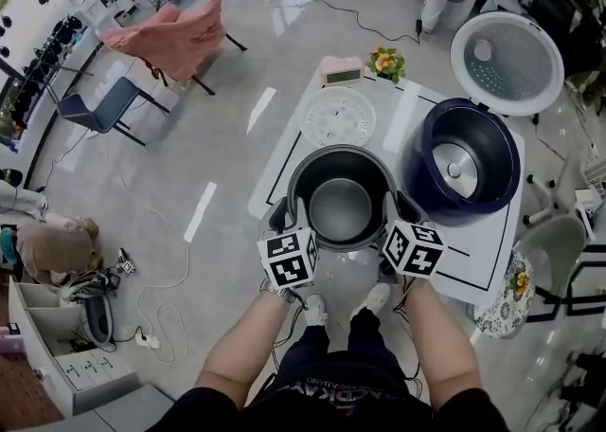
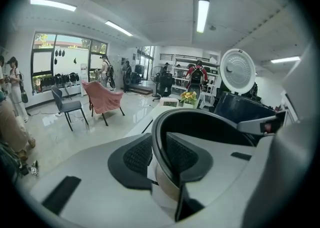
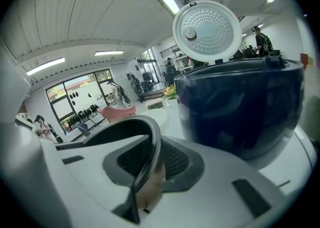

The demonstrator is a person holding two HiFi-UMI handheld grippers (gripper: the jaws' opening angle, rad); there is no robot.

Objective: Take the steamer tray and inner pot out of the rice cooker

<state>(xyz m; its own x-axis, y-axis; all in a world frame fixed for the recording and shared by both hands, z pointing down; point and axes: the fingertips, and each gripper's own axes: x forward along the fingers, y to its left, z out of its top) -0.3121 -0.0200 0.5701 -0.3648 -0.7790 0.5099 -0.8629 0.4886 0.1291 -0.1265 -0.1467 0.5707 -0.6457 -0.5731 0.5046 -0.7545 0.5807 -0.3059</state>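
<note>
Head view: the inner pot (image 1: 341, 195) is sitting out of the rice cooker (image 1: 471, 163), at the table's (image 1: 398, 117) near edge. Can't tell if it's resting there. The left gripper (image 1: 282, 218) & right gripper (image 1: 405, 208) are each clamping its rim. The steamer tray (image 1: 338, 116) is lying just beyond. The cooker is standing to the right, lid (image 1: 507, 63) up. Open floor is lying to the left, w/ 2 chairs (image 1: 175, 37) well apart.

Left gripper view: the left gripper (image 2: 152, 157) is pinching the pot (image 2: 200, 127) rim, 1 pad inside, 1 outside.

Right gripper view: the right gripper (image 3: 150, 161) is gripping the same way. Only here the cooker (image 3: 240, 107) wall is showing close beside the pot (image 3: 125, 128).
</note>
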